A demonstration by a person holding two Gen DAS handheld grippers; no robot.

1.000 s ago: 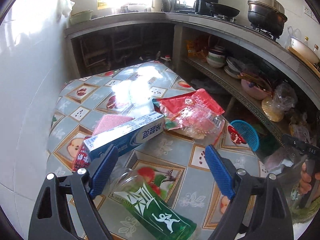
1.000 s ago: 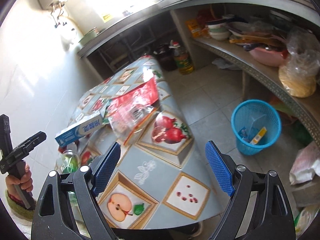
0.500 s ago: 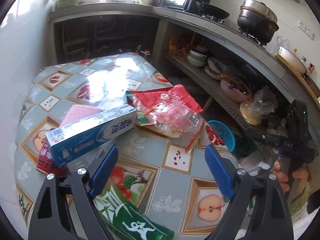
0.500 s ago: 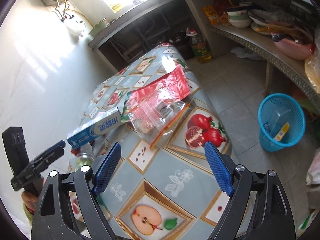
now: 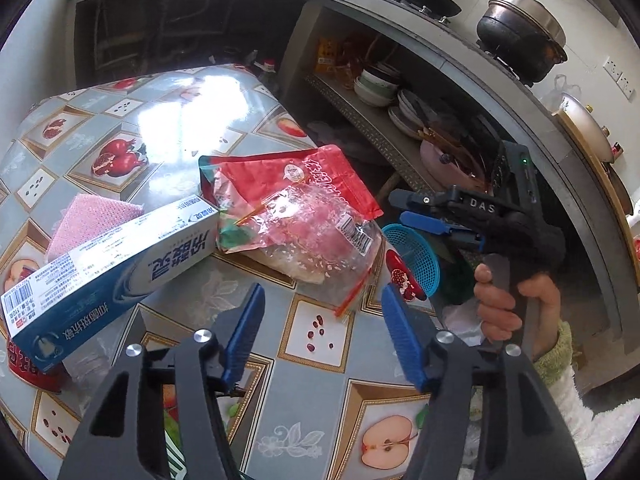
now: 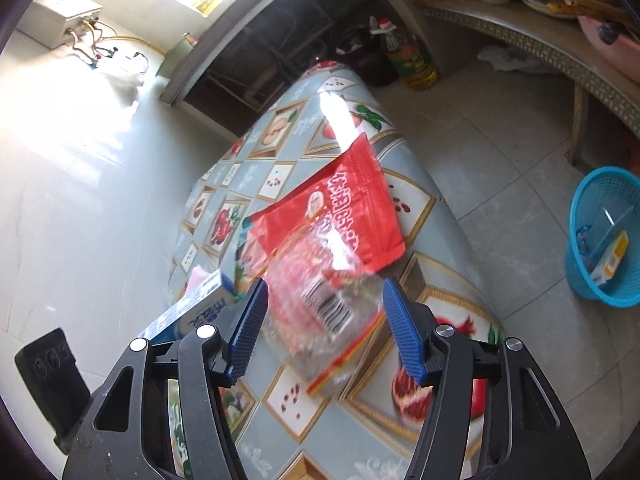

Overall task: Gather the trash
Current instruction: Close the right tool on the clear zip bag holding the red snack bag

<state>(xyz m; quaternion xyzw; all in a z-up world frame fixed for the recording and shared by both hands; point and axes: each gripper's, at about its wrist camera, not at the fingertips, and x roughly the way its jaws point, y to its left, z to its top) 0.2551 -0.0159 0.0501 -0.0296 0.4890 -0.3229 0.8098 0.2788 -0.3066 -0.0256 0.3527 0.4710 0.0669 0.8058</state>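
Observation:
On the fruit-patterned tablecloth (image 5: 320,412) lie a red snack bag (image 5: 296,176) and, half over it, a crumpled clear plastic bag (image 5: 316,240) with a barcode. Left of them rests a blue-and-white toothpaste box (image 5: 112,268) on top of a pink sponge (image 5: 88,220). My left gripper (image 5: 320,332) hovers over bare cloth just short of the clear bag, jaws closing with nothing between them. My right gripper (image 6: 324,328) is low over the clear plastic bag (image 6: 320,300), jaws closing, the bag between the pads but not pinched. The red snack bag (image 6: 340,208) lies beyond.
A blue mesh basket (image 6: 608,236) with some trash stands on the floor right of the table. Shelves with bowls and plates (image 5: 384,88) run along the right. A hand (image 5: 508,304) holds the right gripper beside the table edge. A red can (image 5: 28,368) sits under the box.
Both grippers have come forward and down toward the bags, and both pairs of jaws have narrowed. The green bottle has slipped almost out of the left wrist view.

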